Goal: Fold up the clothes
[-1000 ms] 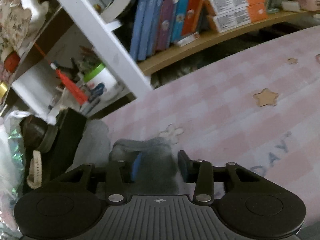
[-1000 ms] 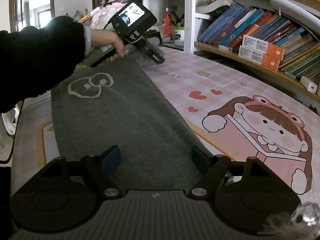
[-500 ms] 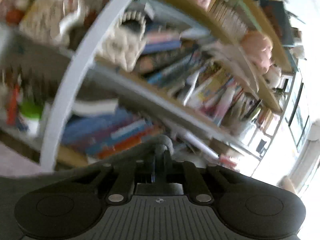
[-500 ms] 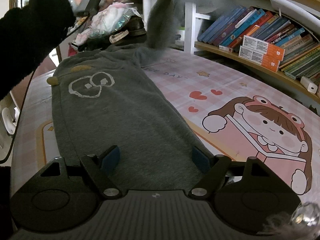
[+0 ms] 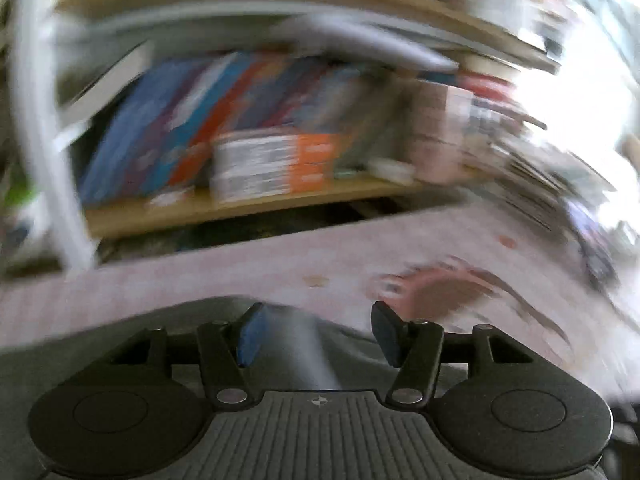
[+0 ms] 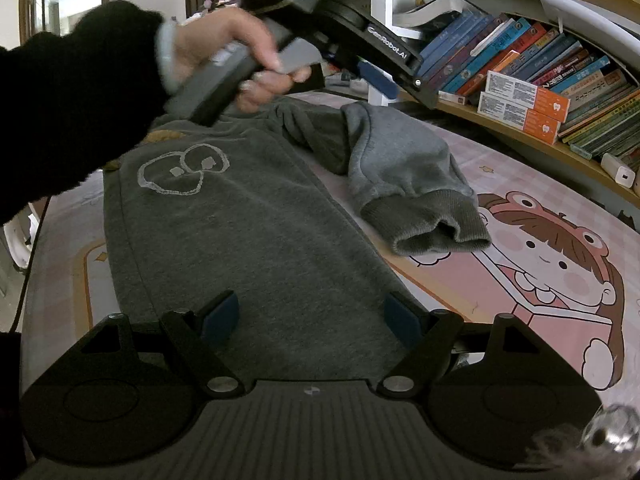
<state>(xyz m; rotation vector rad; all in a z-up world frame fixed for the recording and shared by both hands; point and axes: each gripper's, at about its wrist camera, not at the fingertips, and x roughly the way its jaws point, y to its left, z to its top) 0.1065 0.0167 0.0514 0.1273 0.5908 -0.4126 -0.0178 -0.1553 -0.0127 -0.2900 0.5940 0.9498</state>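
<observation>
Since a second ago the left tool has lifted off the dark grey fleece sweatshirt and swung out above it; its jaws are opening, with a pale grey blur between them in the left wrist view that I cannot identify. One sleeve, lying out of sight back then, now sits flopped beside the sweatshirt's body, its ribbed cuff resting on the cartoon girl printed on the pink checked worktop cover. The sweatshirt lies flat on that cover, white outline print facing up. A hand in a black sleeve grips the left tool's handle. The right tool hovers over the sweatshirt's near hem, jaws spread wide, nothing pinched. Behind the sweatshirt stands a wooden bookshelf.
</observation>
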